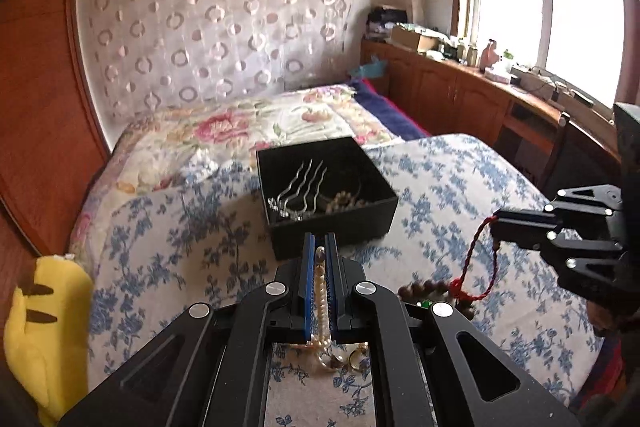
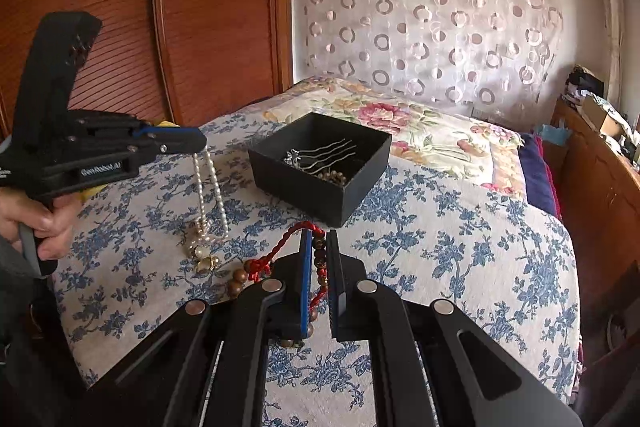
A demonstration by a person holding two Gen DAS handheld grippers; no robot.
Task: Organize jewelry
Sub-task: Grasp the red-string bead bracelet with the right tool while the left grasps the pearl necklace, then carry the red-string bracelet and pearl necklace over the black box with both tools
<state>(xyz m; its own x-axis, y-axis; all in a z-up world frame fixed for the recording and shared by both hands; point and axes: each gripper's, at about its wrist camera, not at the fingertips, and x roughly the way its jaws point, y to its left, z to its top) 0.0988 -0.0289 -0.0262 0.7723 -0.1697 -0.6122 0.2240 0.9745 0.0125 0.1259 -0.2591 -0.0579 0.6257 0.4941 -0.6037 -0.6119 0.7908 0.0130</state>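
Left gripper (image 1: 320,247), black with blue finger pads, is clamped on a white pearl necklace (image 2: 208,187); in the left wrist view the strand runs between the two pads, and in the right wrist view it hangs from the fingertips in a long loop whose gold-coloured clasp end (image 2: 208,261) rests on the bedspread. Right gripper (image 2: 320,239), of the same black and blue build, is closed on a brown wooden bead bracelet with a twisted red cord (image 2: 276,259); beads sit between its pads, and the red cord loops out to the left over the fabric. In the left wrist view the same cord hangs from that gripper's tip at right, with the beads trailing on the cover.

Blue-and-white floral bedspread (image 2: 440,267) covers the near part of the bed; a pink-flowered quilt (image 1: 224,131) lies on the far part. A red-brown wooden wardrobe (image 2: 208,7) stands at left, and a sheer curtain with ring patterns (image 1: 216,19) hangs behind the bed.

An open black square box (image 1: 326,195) stands on the bedspread, just beyond both grippers. Inside it lie a silver wavy-pronged hair comb (image 1: 298,187) and, to its right, a coil of pale beads (image 1: 344,201). A yellow plush toy (image 1: 44,327) sits at the near left edge of the bed.
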